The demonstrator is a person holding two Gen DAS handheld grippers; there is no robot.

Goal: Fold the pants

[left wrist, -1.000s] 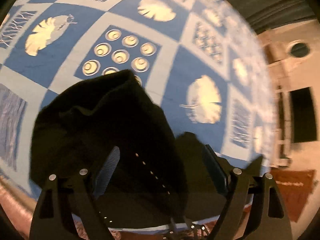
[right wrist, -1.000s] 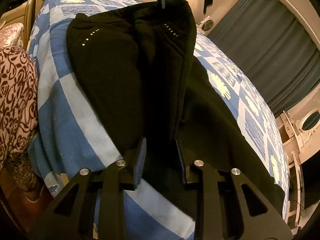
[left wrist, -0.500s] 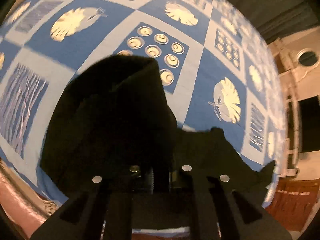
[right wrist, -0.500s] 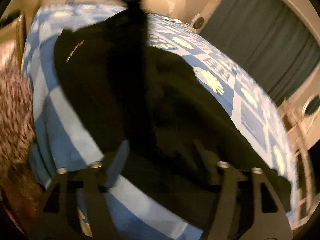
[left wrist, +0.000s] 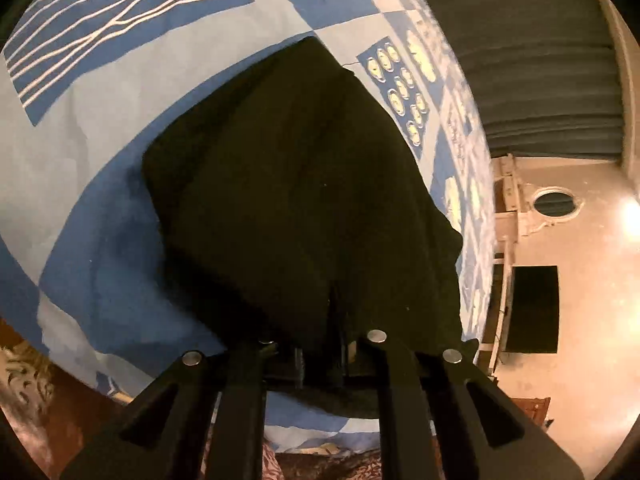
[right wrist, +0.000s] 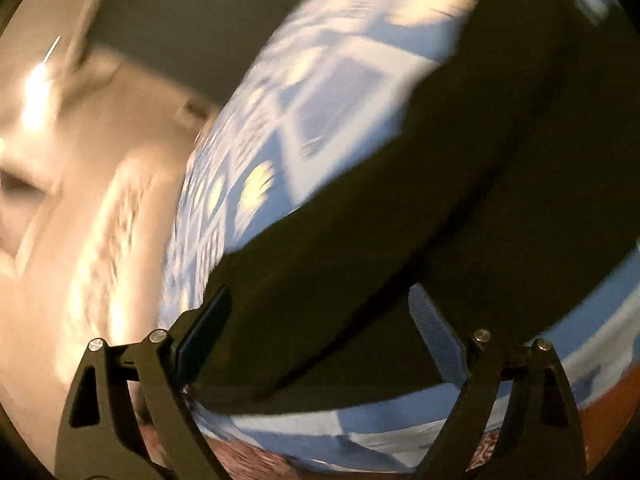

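Pants [left wrist: 304, 200]: black, lying in a folded heap on the bedspread [left wrist: 100, 152], which serves as the landmark here; the heap sits near the bedspread's near edge, with patterned blue and white squares showing beyond it and to its left.
Pants, other view [right wrist: 400, 240]: a long dark band running diagonally over the bedspread [right wrist: 320, 92], from low centre up toward the top right (the picture is smeared, so folds and seams cannot be made out).
Left gripper [left wrist: 336, 344]: jaws clenched tight on the near edge of the pants, a pinch of black cloth caught between the fingers just above the bedspread's near border.
Right gripper [right wrist: 320, 332]: jaws spread wide and opening; the pants lie past and between the two fingers, but neither pad presses on the cloth (released, as far as the blur allows).
Right gripper's blue pad [right wrist: 436, 336]: visible on the right-hand finger, clear of the cloth.
Bedspread: blue with pale squares, leaf and ring motifs, its edge hanging over toward a reddish-brown floor [left wrist: 532, 408].
Curtain [left wrist: 520, 52]: dark grey, pleated, beyond the bedspread's far side.
Wall [left wrist: 592, 280]: pale, right of the bedspread, bearing an oval mirror frame [left wrist: 556, 204].
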